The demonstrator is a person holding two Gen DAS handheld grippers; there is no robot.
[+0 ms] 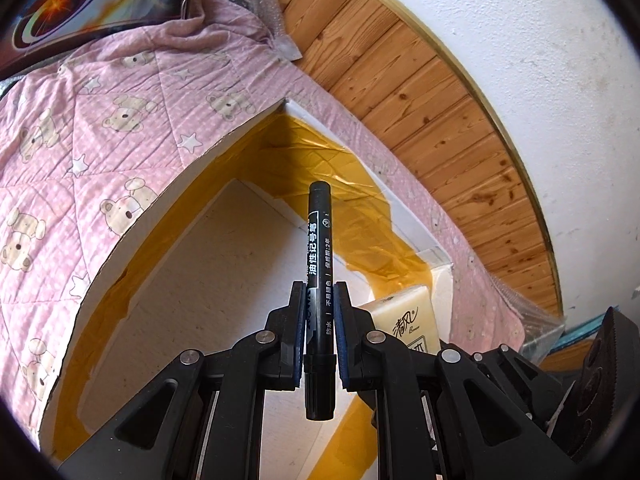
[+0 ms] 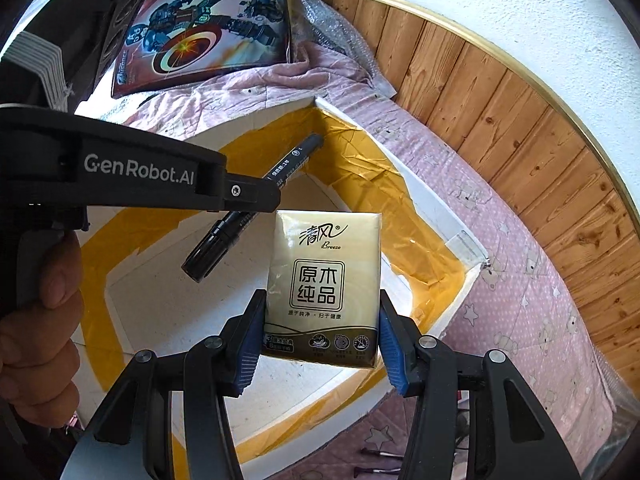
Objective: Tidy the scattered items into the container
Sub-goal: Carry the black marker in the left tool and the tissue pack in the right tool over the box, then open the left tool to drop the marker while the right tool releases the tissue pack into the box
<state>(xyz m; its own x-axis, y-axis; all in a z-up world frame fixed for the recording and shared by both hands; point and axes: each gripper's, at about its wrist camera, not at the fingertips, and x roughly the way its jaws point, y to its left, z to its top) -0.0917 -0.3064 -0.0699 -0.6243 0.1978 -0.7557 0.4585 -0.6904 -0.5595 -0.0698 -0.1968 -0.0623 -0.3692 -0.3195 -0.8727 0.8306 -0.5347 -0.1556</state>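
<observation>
The left gripper (image 1: 319,320) is clamped narrowly on a black marker pen (image 1: 319,248), both pads pressed against the barrel; the pen runs straight toward 12 o'clock in the left wrist view, its cap end hanging back toward 6 o'clock between the finger arms. White Chinese characters run along the barrel, reading 油性记号笔, with smaller print beside them too fine to read with certainty. In the right wrist view the same gripper enters from 9 o'clock, its black body lettered "GenRobot.AI", with a hand (image 2: 38,320) wrapped round the handle at 8 o'clock; there the pen slants from 7 toward 1 o'clock.

The right gripper (image 2: 320,344) stands about half spread, its blue pads squeezing the two sides of a gold tissue pack (image 2: 324,280), held upright at the centre of that view. The pack reads 清风 with "Breeze" beneath, then a boxed 原木纯品; the line under it and the icons along its dark lower band are too small to make out.

Both items hang over the open container (image 2: 436,208), a white foam box lined with yellow tape, its floor bare where it shows. It sits on a pink bear-and-star quilt (image 1: 100,120). At 11 o'clock a toy box (image 2: 208,32) printed with a robot and a round shield lies on the quilt, its lettering illegible.
</observation>
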